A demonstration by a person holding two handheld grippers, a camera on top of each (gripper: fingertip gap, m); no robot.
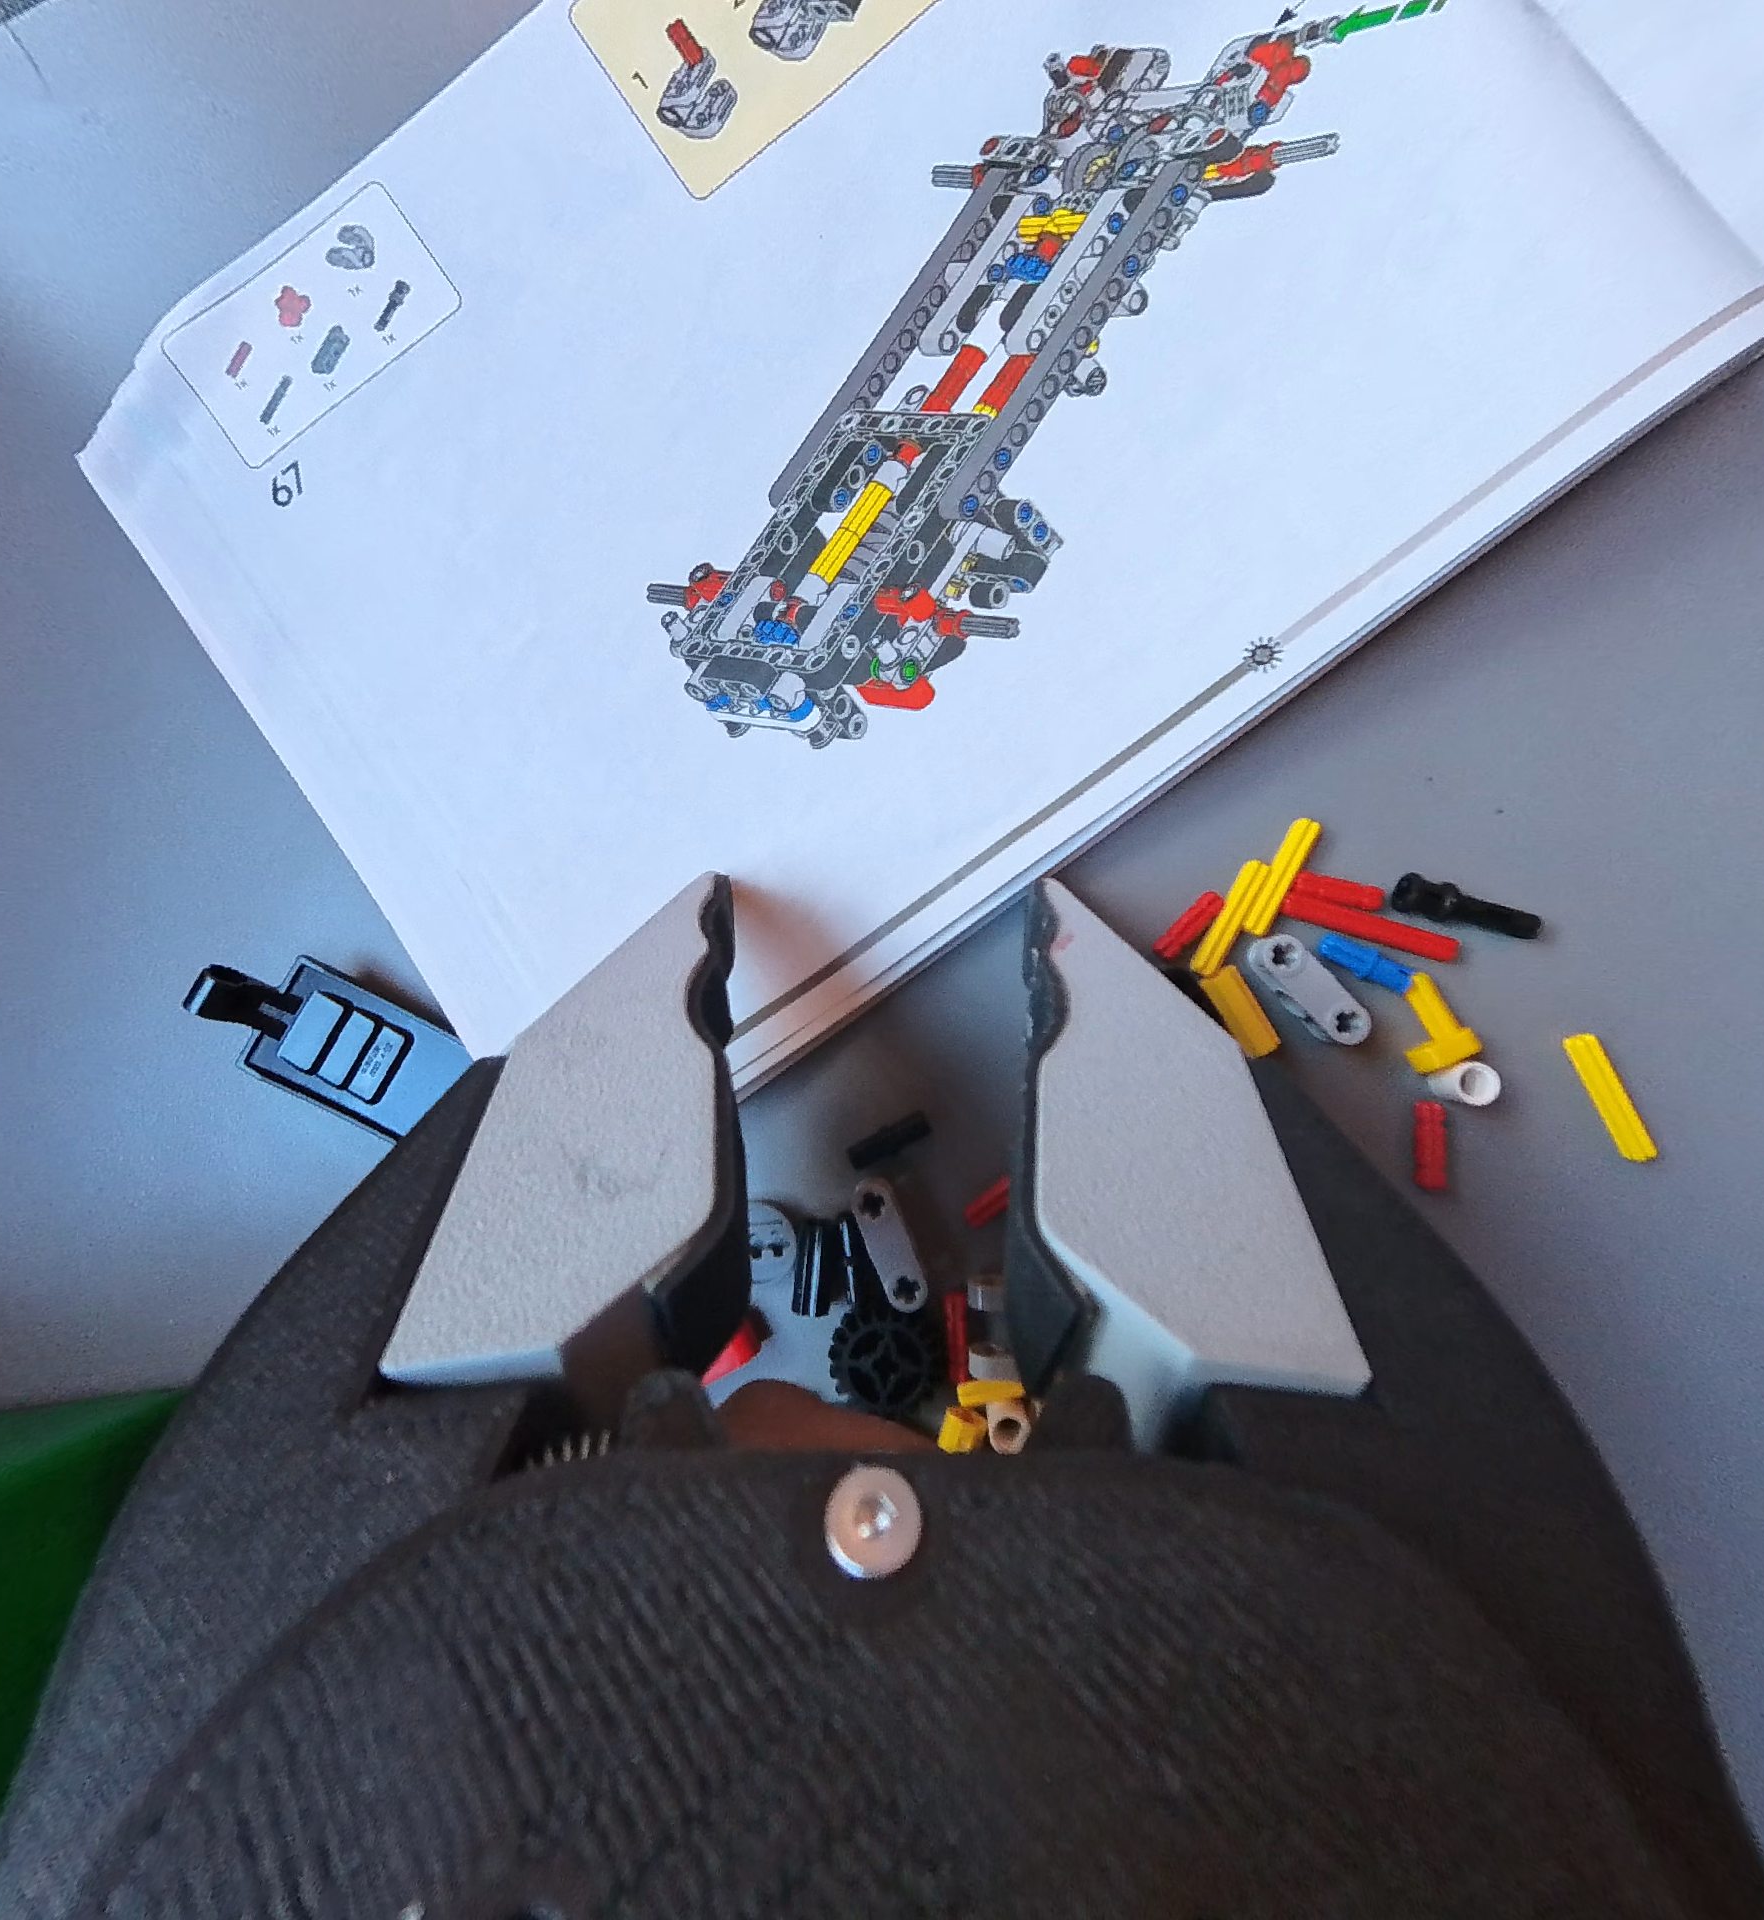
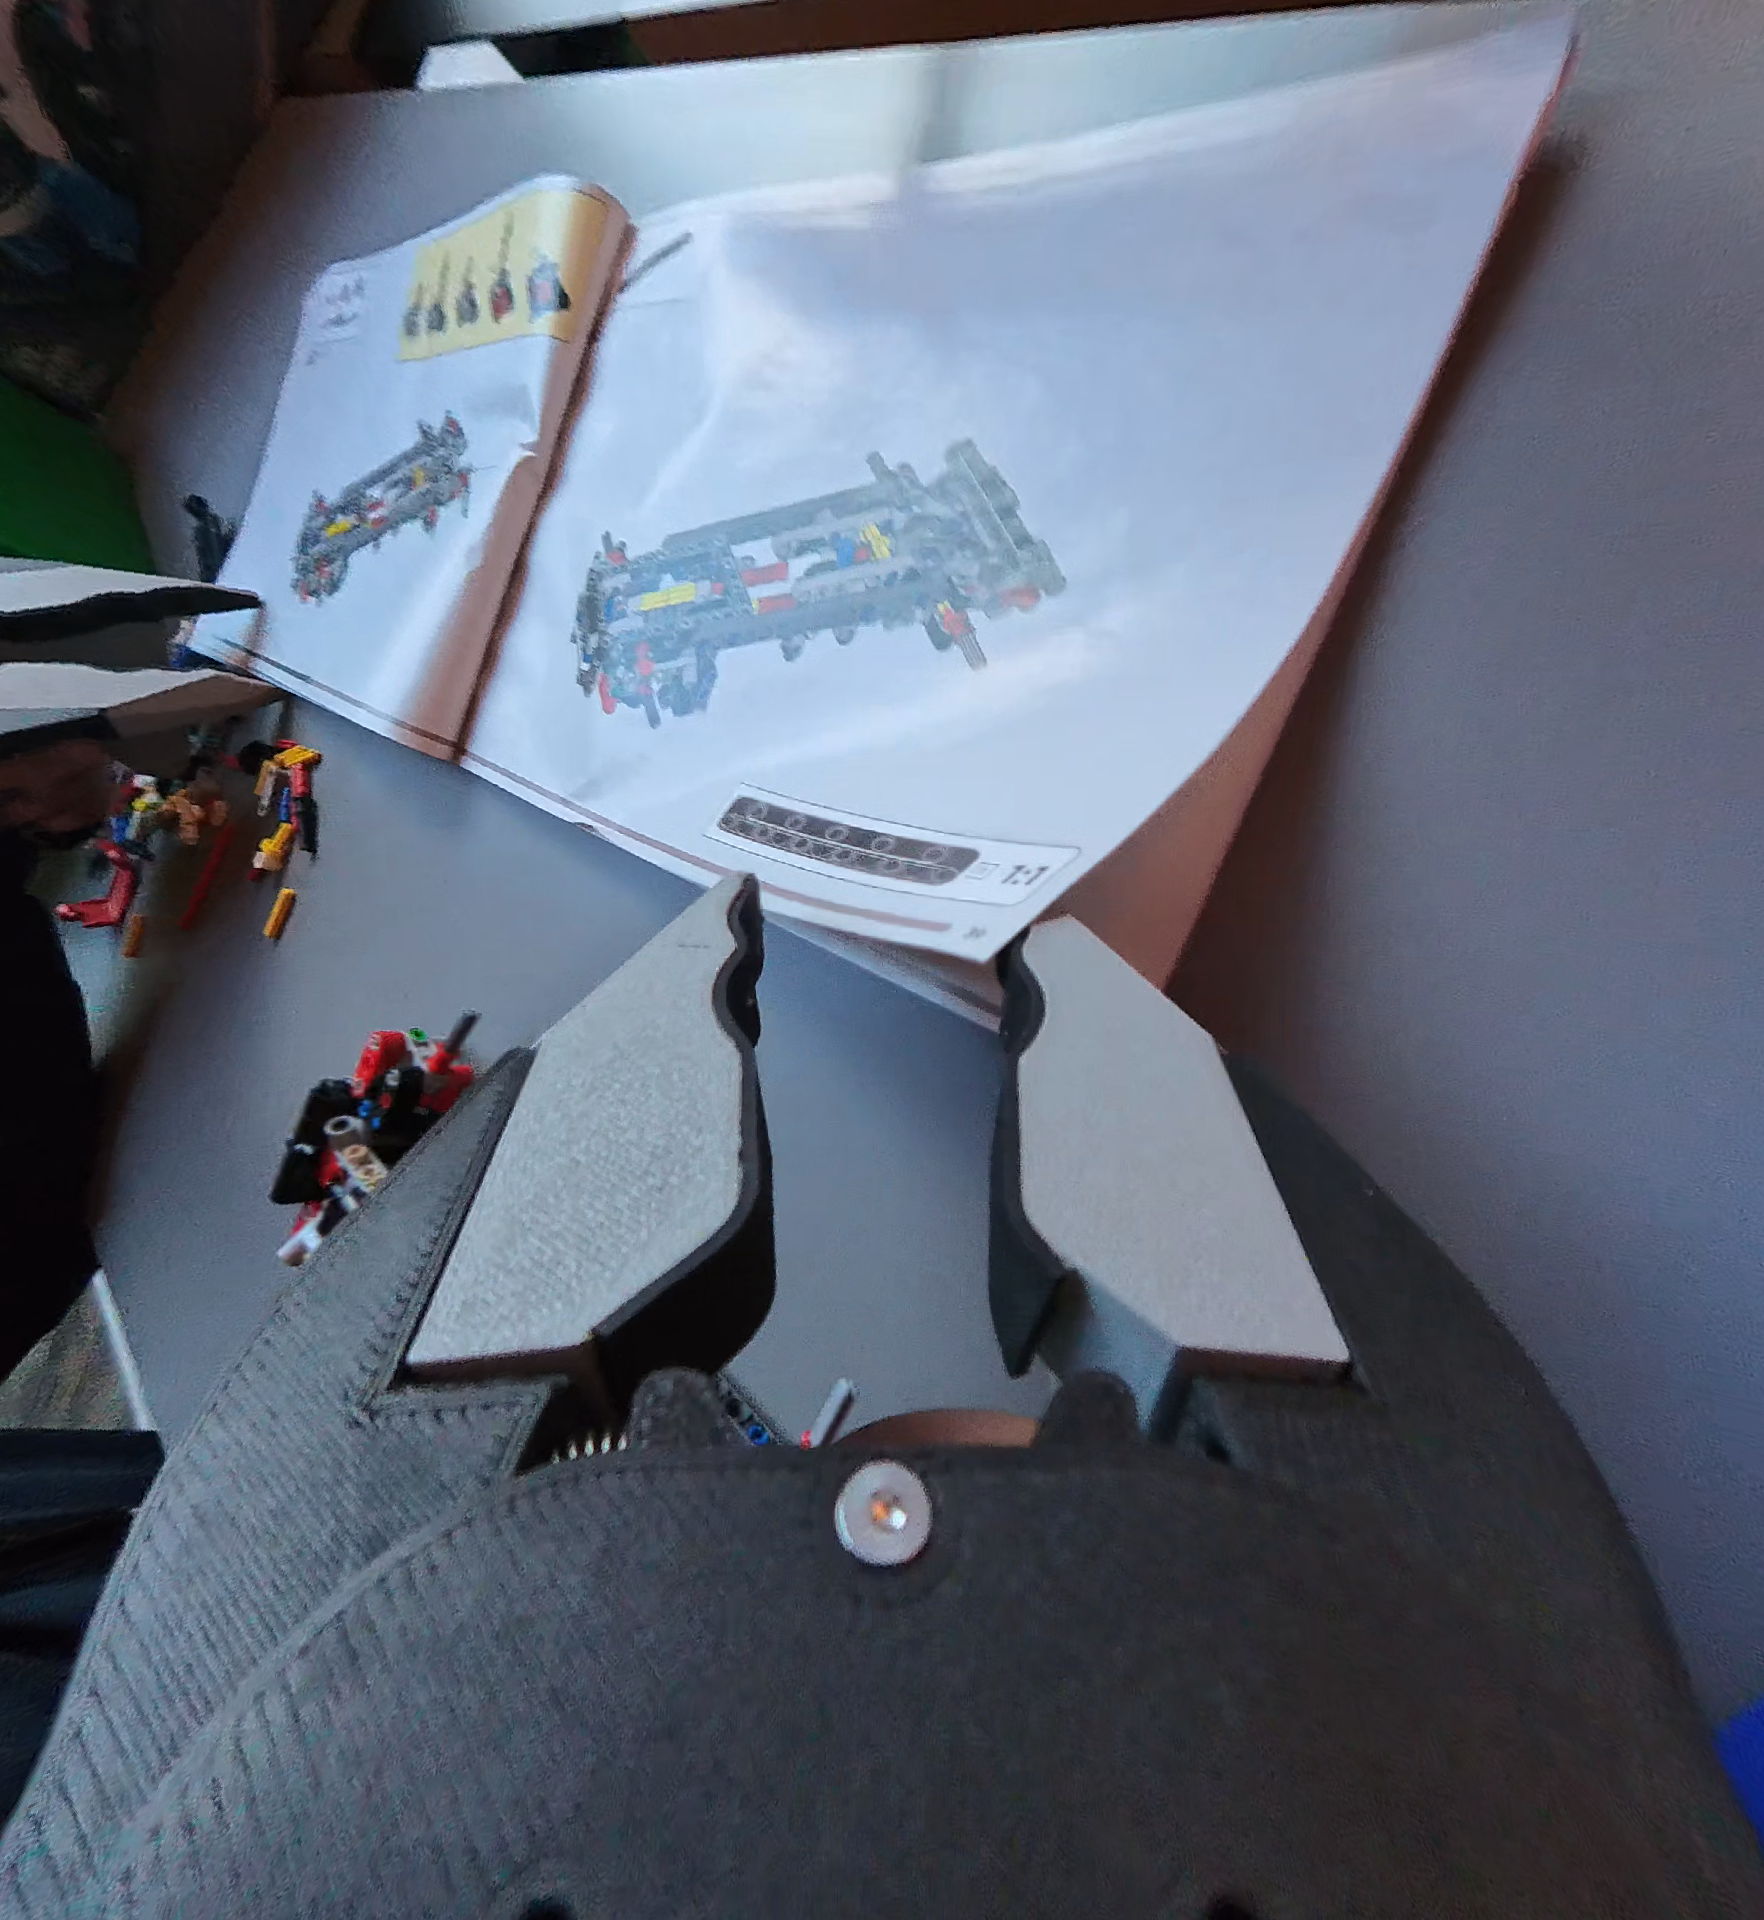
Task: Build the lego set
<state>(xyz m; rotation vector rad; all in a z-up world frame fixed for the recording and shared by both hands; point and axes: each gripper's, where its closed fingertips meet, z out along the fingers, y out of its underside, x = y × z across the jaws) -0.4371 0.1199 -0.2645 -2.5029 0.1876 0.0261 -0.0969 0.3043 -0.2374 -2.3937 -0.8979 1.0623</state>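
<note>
Spread and empty, the right gripper (image 2: 883,940) jaws were seen just beside the lifted page (image 2: 1117,582) corner, the left gripper (image 1: 878,925) jaws likewise spread.

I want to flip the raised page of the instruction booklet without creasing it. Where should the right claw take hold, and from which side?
Probably at the page's free lower corner, coming from the near, outer edge. That corner curls up clear of the grey table, leaving room for one finger under it. The open right claw is just in front of it.
</note>
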